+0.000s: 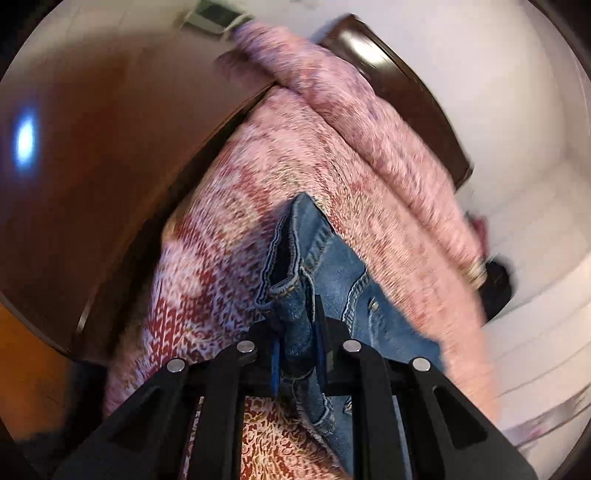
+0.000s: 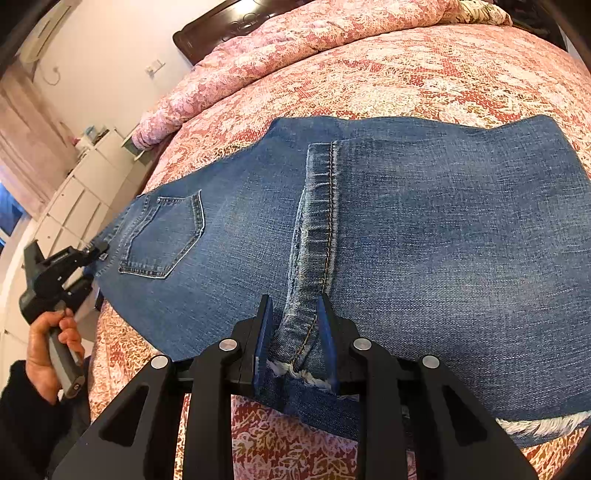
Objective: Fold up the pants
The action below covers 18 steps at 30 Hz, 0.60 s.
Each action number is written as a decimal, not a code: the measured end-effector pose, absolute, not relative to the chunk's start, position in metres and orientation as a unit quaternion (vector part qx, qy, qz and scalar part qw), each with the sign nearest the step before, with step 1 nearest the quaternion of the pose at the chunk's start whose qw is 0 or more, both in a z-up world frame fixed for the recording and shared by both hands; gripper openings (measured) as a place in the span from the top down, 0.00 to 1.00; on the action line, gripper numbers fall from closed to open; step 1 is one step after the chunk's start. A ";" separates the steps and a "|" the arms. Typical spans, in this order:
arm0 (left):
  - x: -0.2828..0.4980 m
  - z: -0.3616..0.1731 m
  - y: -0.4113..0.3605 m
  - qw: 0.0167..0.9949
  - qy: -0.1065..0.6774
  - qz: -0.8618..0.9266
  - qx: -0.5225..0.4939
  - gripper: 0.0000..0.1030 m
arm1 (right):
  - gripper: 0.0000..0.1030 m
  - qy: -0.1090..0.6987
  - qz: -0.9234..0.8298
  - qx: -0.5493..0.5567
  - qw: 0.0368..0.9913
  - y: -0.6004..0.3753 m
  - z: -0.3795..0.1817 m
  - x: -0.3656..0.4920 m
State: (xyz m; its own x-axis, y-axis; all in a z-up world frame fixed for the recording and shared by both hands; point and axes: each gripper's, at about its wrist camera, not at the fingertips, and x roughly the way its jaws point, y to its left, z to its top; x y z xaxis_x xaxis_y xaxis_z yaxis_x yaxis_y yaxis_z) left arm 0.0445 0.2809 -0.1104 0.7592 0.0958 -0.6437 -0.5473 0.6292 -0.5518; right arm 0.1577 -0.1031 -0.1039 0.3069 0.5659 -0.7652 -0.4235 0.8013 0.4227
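Note:
Blue jeans point(image 2: 424, 240) lie spread across the bed, back pocket point(image 2: 162, 232) toward the left. My right gripper point(image 2: 295, 321) is shut on the frayed hem end of the jeans, along the leg seam point(image 2: 317, 221). My left gripper point(image 1: 297, 325) is shut on the bunched waistband point(image 1: 291, 258) of the jeans. In the right wrist view the left gripper point(image 2: 99, 253) shows at the far left, held in a hand, at the jeans' waist edge. The left wrist view is motion-blurred.
The bed has a pink and red patterned cover point(image 2: 406, 74) and a rolled pink quilt point(image 2: 229, 74) at the head. A dark wooden headboard point(image 2: 214, 26) stands behind it. White drawers point(image 2: 74, 199) line the wall at left.

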 end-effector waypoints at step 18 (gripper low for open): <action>0.090 -0.006 0.191 0.924 0.269 0.060 -0.265 0.88 | 0.77 0.500 0.304 0.067 0.808 -0.102 -0.103 0.154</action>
State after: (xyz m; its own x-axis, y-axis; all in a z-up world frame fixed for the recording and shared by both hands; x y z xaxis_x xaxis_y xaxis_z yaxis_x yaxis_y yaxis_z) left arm 0.0903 0.1914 -0.0063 0.8482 -0.0321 -0.5287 -0.2535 0.8519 -0.4583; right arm 0.1543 -0.1018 -0.1034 0.3143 0.5592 -0.7671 -0.4247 0.8055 0.4132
